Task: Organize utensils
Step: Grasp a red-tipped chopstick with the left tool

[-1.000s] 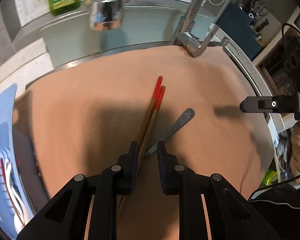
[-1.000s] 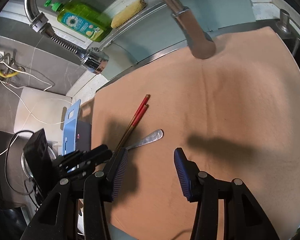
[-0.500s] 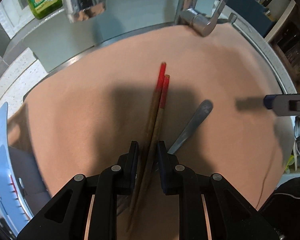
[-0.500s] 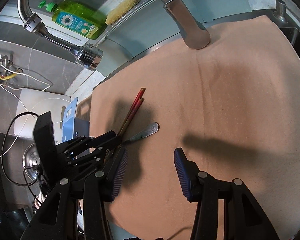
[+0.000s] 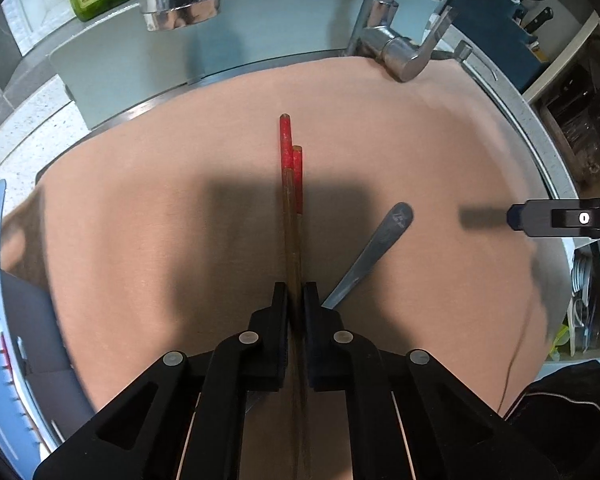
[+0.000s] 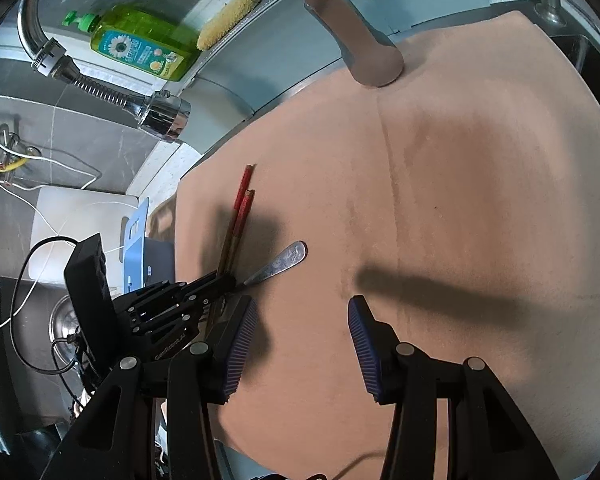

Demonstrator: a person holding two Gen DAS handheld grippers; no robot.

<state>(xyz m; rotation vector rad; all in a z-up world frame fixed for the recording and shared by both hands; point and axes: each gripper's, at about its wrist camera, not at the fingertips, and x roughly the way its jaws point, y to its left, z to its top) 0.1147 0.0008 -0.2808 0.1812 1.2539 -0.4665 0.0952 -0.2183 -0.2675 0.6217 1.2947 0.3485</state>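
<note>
A: What has moved since half a second ago?

B: The left gripper (image 5: 295, 294) has narrowed its black jaws onto the chopsticks (image 5: 291, 200), which now run straight ahead instead of slanting.

A: What are they like?

B: Two slim brown wooden sticks with red painted ends, lying together on the soft peach-coloured cloth (image 5: 140, 208) that covers the bench. Just right of them lies a flat, dull metal utensil handle (image 5: 376, 246); its stamped mark is unreadable.

A: And the right gripper (image 6: 300, 320)?

B: Wide apart, ribbed blue pads (image 6: 238, 344), nothing held, as before. Behind it lies a green bottle (image 6: 140, 46) with a daisy label.
</note>
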